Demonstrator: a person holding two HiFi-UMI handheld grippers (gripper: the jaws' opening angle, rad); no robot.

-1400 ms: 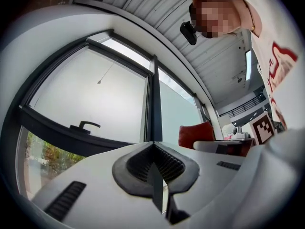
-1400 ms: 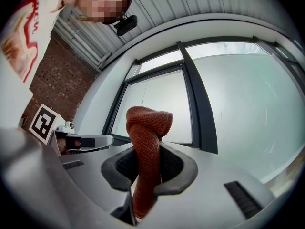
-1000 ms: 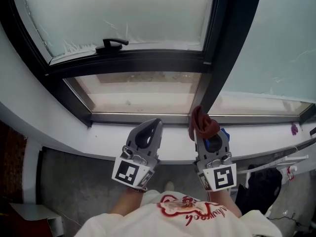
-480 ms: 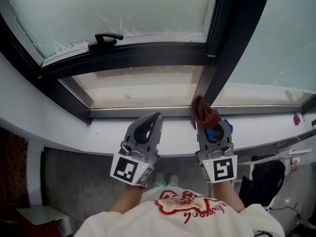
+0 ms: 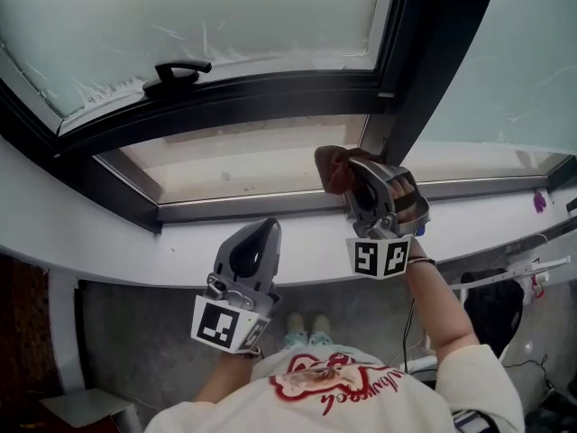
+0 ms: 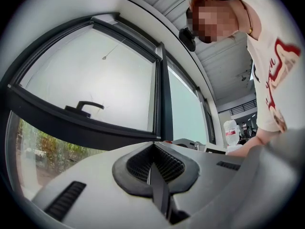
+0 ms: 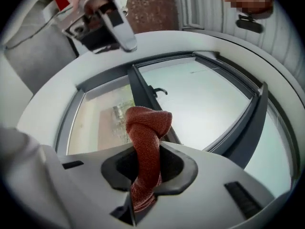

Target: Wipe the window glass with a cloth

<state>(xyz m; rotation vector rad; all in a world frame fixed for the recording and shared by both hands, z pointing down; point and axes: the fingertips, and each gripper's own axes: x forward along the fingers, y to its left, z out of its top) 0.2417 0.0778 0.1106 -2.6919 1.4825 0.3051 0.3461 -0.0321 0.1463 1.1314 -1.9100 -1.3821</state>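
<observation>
**Red cloth held up at the lower pane**

The right gripper (image 5: 353,180) sits just right of centre in the head view, raised in front of the window. Its jaws are clamped on a rust-red cloth (image 7: 145,128). The cloth rises from between the jaws as a twisted, bunched roll with a folded knob at its top. In the head view the bunch lies over the right end of the lower glass pane (image 5: 243,162), just beside the black upright post (image 5: 424,70) of the frame. Whether the cloth touches the glass cannot be told.

The left gripper (image 5: 254,242) is lower, in the lower centre-left of the frame, over the white sill (image 5: 135,246) and well apart from the glass. Its jaws are pressed together with nothing between them.

Across the top of the frame runs a frosted upper pane (image 5: 225,7). A black window handle (image 5: 180,69) sits on the dark crossbar (image 5: 270,93) at the upper left. Another pale pane (image 5: 514,79) fills the upper right.
</observation>
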